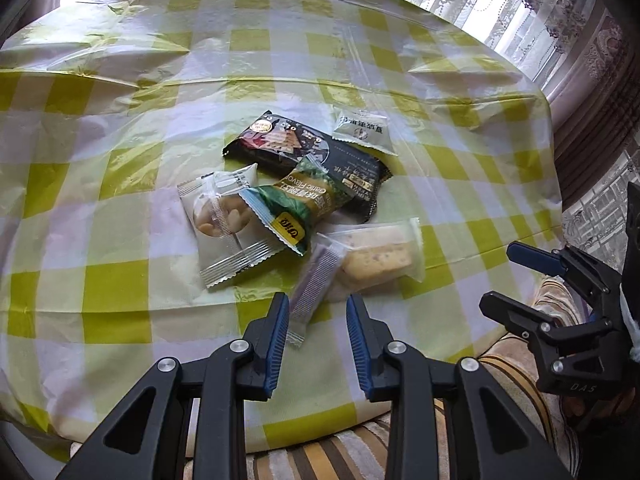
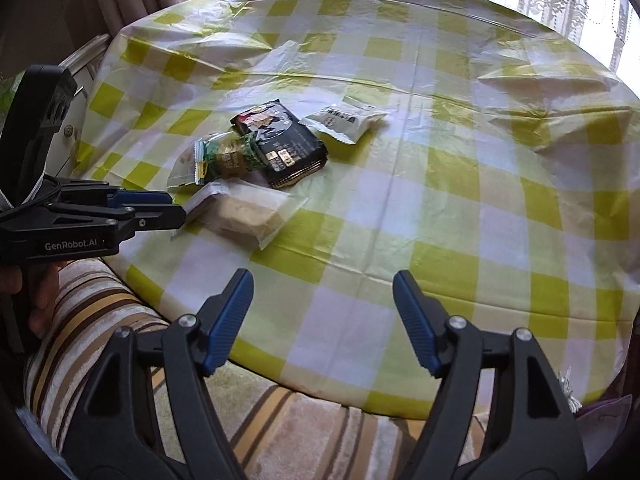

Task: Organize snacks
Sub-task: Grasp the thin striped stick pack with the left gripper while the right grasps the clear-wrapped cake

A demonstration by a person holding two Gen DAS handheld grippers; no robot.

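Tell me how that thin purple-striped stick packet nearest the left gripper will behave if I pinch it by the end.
The stick packet is slim with a flat crimped tail, so it probably droops when lifted by the end. Its film looks glossy, so it may slip between the left gripper pads. It touches the cracker pack, so that may get nudged.

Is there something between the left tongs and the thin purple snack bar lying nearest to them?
Nothing visible. The left tongs are open, and the thin purple snack bar points into their gap, its far end tucked under the green garlic packet.
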